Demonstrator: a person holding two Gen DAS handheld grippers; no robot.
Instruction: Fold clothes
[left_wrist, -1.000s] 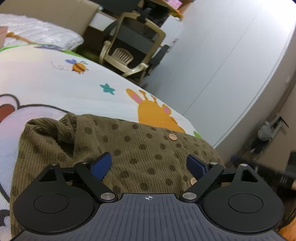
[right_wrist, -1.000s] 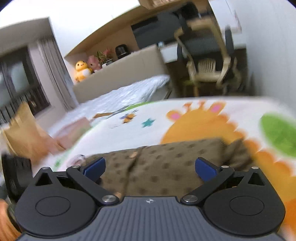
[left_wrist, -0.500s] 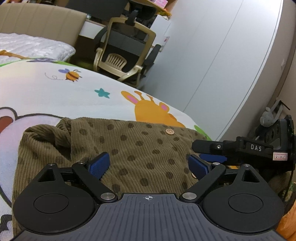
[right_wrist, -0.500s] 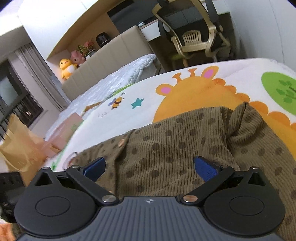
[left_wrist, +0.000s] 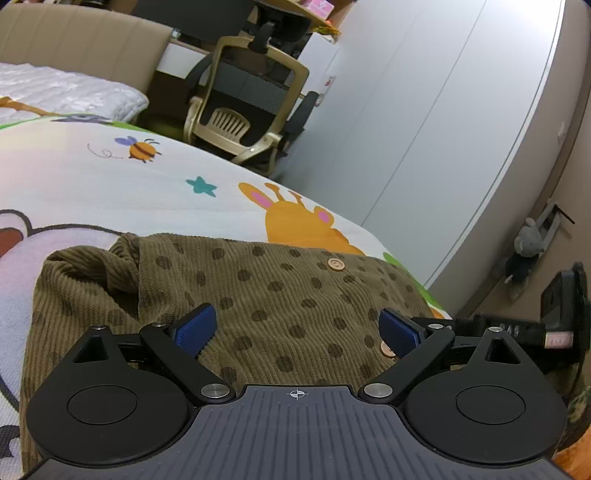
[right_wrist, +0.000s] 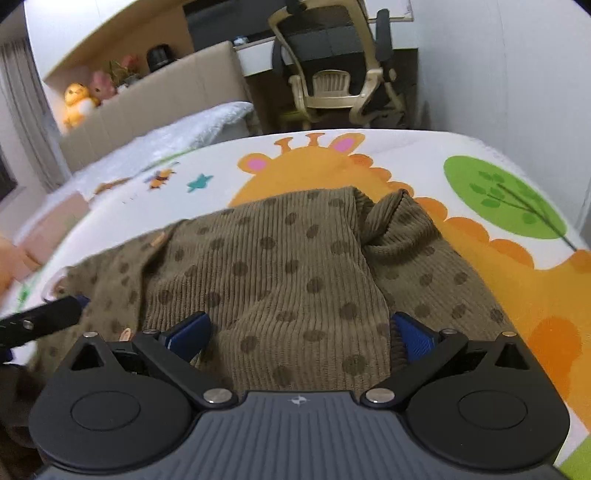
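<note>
Since a second ago the right gripper (right_wrist: 301, 332) has steadied low over the brown dotted cardigan (left_wrist: 280, 295) near the bed's (left_wrist: 92, 184) foot edge; left gripper (left_wrist: 297, 328) level; both jaws wide, empty; lettering unreadable.
</note>
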